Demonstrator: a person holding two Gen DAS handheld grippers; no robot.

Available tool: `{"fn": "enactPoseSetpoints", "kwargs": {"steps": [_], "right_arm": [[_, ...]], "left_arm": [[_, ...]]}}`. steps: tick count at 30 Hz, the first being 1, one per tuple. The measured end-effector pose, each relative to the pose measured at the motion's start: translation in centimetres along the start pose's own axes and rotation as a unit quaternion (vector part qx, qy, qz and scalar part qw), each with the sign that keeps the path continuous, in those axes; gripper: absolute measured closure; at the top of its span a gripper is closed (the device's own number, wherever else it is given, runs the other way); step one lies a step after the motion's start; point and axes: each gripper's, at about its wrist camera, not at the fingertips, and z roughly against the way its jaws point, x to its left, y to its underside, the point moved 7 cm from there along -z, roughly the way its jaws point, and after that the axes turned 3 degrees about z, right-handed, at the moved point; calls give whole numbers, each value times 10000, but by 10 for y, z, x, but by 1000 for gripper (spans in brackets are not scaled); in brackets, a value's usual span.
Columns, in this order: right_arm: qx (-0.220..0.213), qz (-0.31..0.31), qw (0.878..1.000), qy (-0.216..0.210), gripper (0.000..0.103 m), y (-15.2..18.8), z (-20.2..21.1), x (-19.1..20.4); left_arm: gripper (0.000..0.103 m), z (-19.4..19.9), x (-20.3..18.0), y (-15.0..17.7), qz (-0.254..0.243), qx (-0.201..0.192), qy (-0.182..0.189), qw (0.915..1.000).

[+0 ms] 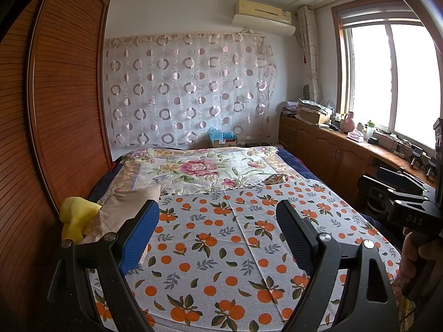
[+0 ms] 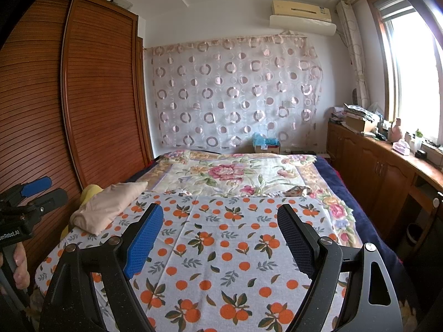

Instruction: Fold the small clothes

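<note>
Hovering above the orange-print cloth (image 2: 221, 249) spread over the near half of the bed, both grippers hold nothing. The left gripper (image 1: 218, 229) has its jaws spread wide, and so does the right gripper (image 2: 220, 233); only bare cloth shows between the pads of each.

The clothes sit at the left edge of the bed beside the wardrobe (image 2: 83, 96): a beige garment (image 2: 108, 207) bundled loosely with its layers doubled over, resting partly on a yellow garment (image 1: 77, 215) that peeks out beneath. A small patterned piece (image 2: 297, 191) lies far off on the floral bedspread (image 2: 235, 174); whether it is folded is too small to tell.

This layout fits two stages alike: a pile waiting to be folded on the open cloth, or folded pieces set aside with the cloth cleared.

Whichever holds, any fold would go best on the flat middle of the cloth. Thin fabric like this probably calls for a pinch at a single edge or corner, low to the surface, so that only one layer is caught and the bedding underneath is not dragged along.
</note>
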Motion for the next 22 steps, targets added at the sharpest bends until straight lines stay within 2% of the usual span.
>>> {"fn": "enactPoseSetpoints", "kwargs": {"steps": [22], "right_arm": [[-6,4,10000,-5,17,1,0,-2]], "left_arm": [[16,0,1,1,5,4,-3,10000]]}}
